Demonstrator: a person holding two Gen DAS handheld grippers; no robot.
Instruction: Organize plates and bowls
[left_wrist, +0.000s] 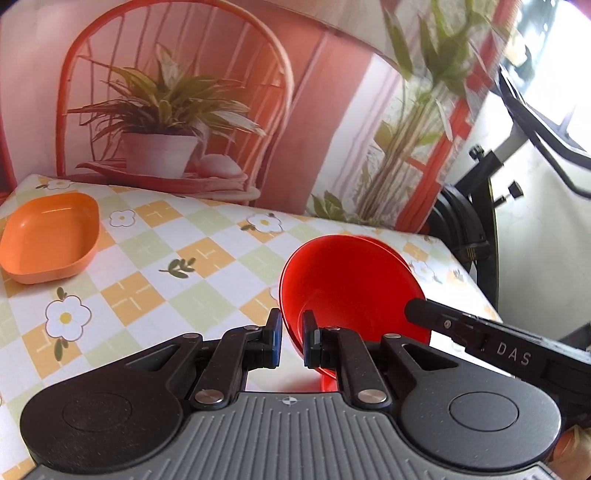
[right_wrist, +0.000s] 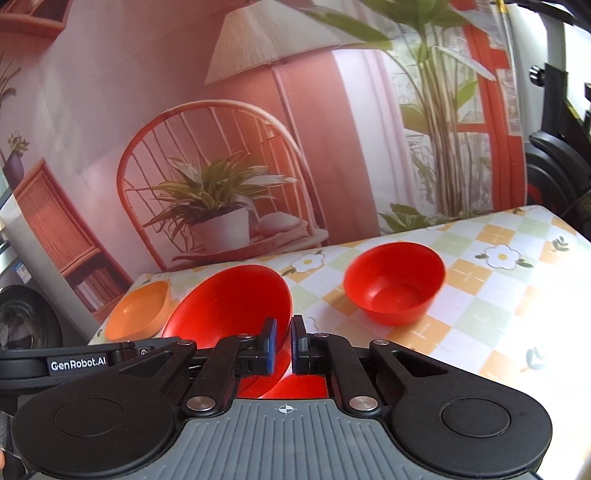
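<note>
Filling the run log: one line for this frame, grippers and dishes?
left gripper: shut on red plate rim | right gripper: shut on same plate | red bowl: on table | orange dish: on table

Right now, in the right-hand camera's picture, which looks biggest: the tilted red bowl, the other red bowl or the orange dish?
1. Tilted red bowl, though it is nearest the camera, pinched by the right gripper.
2. Free red bowl on the tablecloth.
3. Orange dish, partly hidden and farther off, so its true size is unsure.
</note>
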